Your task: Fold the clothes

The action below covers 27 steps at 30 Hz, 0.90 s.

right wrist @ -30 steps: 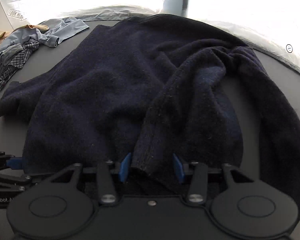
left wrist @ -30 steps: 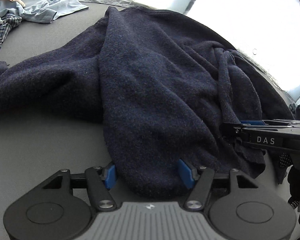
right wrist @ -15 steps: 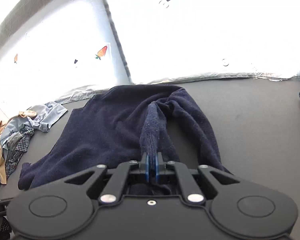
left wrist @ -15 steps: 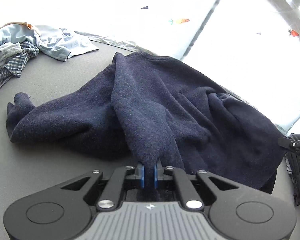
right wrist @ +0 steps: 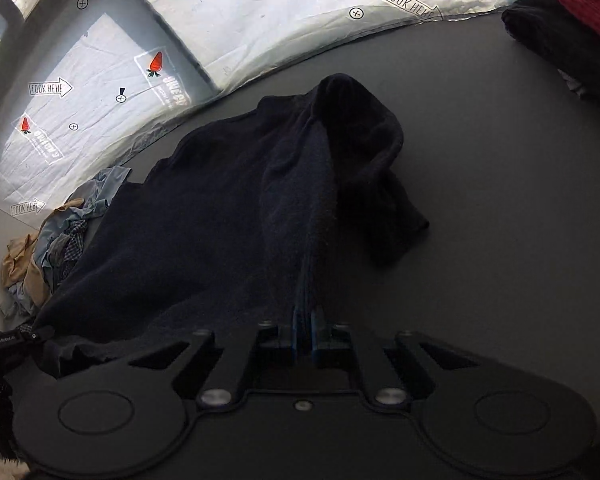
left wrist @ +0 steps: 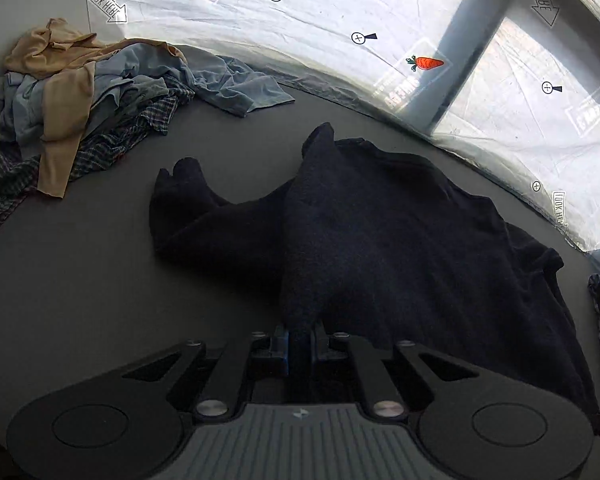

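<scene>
Both grippers clamp the dark navy fleece sweater [left wrist: 400,232] on the grey table [left wrist: 80,300].
Left gripper [left wrist: 300,340] pinches one bunched fold, right gripper [right wrist: 305,330] another — cloth pulled up toward each; a heap of blue, tan and checked clothes [left wrist: 72,100] lies apart.

a staged recording set: grey table [left wrist: 100,280] ringed by white sheeting [left wrist: 300,20] printed with "look here" markers.

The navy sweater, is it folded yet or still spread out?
Not folded: the navy sweater lies rumpled across the table, its near edge pinched up in both grippers.
</scene>
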Tool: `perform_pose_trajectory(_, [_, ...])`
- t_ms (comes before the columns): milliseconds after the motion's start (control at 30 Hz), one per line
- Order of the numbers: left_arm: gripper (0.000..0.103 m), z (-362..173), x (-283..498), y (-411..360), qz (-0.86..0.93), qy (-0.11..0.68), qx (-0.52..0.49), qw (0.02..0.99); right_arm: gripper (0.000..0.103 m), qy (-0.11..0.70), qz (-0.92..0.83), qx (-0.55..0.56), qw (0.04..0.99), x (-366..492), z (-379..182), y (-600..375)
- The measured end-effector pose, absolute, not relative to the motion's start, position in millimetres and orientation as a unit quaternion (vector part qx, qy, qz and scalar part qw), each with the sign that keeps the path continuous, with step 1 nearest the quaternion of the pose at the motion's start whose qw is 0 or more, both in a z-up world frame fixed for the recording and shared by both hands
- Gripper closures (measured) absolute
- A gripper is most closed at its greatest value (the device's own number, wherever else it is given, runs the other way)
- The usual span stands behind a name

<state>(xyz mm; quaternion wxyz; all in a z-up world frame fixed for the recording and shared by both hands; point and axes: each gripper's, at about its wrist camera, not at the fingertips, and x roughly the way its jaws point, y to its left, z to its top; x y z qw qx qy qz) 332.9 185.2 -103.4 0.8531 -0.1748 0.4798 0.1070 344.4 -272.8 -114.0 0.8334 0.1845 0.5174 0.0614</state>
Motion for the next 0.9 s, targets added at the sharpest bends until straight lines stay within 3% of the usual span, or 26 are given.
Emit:
perform_pose_trajectory(133, [0.09,-139.7,320.5,171.2,0.135,0.524,-0.141,0.829,0.081,0.549,0.031,0.183,0.815,331.7,-140.6,-268.5])
perform_pose_trajectory(233, [0.074,-135.1,319.7,158.3,0.126,0.509,-0.146,0.839,0.073,0.524,0.015,0.191,0.83,331.9,-135.3,-281.1])
perform_pose_trajectory(300, [0.068,-130.6,327.4,148.0,0.115,0.497,-0.158,0.845,0.071,0.513,0.0,0.183,0.839,339.9,-134.0,-286.1])
perform_pose_trajectory(700, [0.06,-136.9,385.9,99.9,0.102,0.516,-0.124,0.842,0.065,0.481,-0.028,0.041,0.875,407.2,-156.5,-288.5])
perform_pose_trajectory(900, [0.057,-119.9,412.7,108.9,0.159,0.484,-0.122,0.851,0.065,0.5,-0.025,0.078,0.862,448.6,-195.0,-306.5])
